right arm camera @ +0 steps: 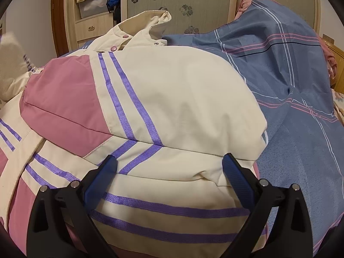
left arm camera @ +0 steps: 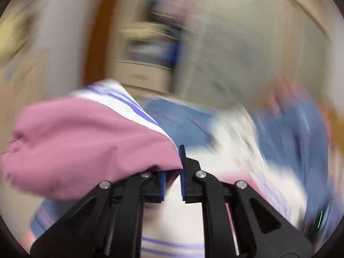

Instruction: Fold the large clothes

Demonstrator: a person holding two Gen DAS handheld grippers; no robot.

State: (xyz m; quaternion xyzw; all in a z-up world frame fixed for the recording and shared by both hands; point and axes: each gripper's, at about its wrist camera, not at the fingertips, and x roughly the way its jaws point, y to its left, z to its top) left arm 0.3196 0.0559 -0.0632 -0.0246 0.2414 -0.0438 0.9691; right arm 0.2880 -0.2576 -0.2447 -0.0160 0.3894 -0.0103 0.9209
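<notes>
A cream and pink jacket (right arm camera: 172, 99) with purple stripes lies on the bed, with one sleeve folded across its body. My right gripper (right arm camera: 169, 167) is open, its blue-padded fingers (right arm camera: 234, 178) spread just above the jacket's cream front. In the blurred left wrist view, my left gripper (left arm camera: 178, 172) is shut on a pink part of the jacket (left arm camera: 86, 146), holding it lifted above the rest of the garment (left arm camera: 172, 225).
A blue plaid sheet (right arm camera: 301, 111) covers the bed, bunched up at the right. A wardrobe with floral panels (right arm camera: 185, 4) and a shelf unit with drawers (right arm camera: 94, 21) stand behind the bed. A wooden headboard (right arm camera: 337, 53) is at far right.
</notes>
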